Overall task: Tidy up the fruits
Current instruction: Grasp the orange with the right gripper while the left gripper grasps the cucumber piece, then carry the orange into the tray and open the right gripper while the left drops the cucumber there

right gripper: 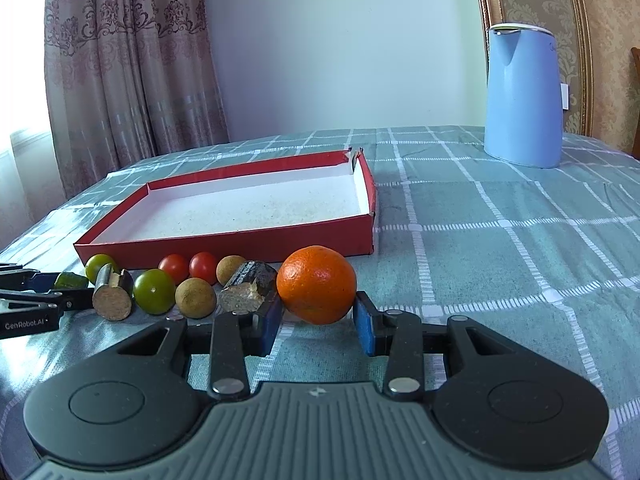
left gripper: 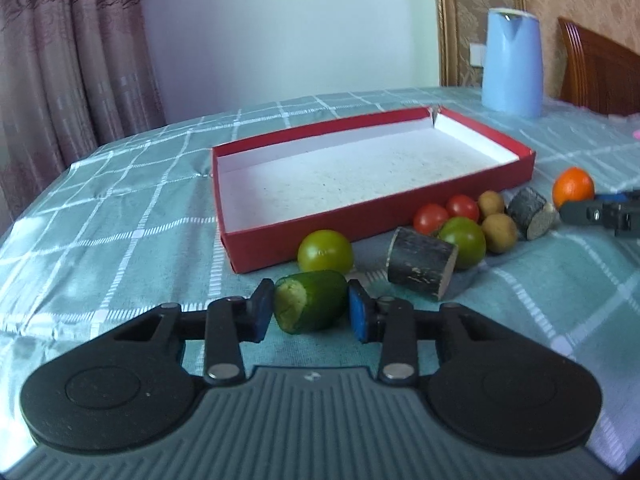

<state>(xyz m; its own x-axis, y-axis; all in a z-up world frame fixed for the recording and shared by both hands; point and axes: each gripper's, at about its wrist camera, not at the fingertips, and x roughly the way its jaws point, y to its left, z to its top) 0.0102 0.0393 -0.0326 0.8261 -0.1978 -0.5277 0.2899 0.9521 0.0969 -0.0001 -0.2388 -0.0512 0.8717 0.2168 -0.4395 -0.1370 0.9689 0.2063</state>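
My left gripper [left gripper: 310, 314] is shut on a short green cucumber piece [left gripper: 310, 300] that lies on the tablecloth, one blue pad against each side. My right gripper [right gripper: 318, 324] is shut on an orange [right gripper: 316, 284] in the same way. Behind both stands an empty red box [left gripper: 304, 236] with a white inside [right gripper: 224, 246]. Between the two grippers lies a row of fruit: two green tomatoes [left gripper: 325, 250], two red cherry tomatoes [left gripper: 430, 218], two small brown fruits [left gripper: 499, 233] and two dark sugarcane chunks [left gripper: 420, 268].
A light blue kettle [right gripper: 522, 96] stands at the back right of the table. A wooden chair back [left gripper: 596, 68] shows behind it. The checked green tablecloth [right gripper: 500, 240] covers the table, and curtains [right gripper: 120, 80] hang at the left.
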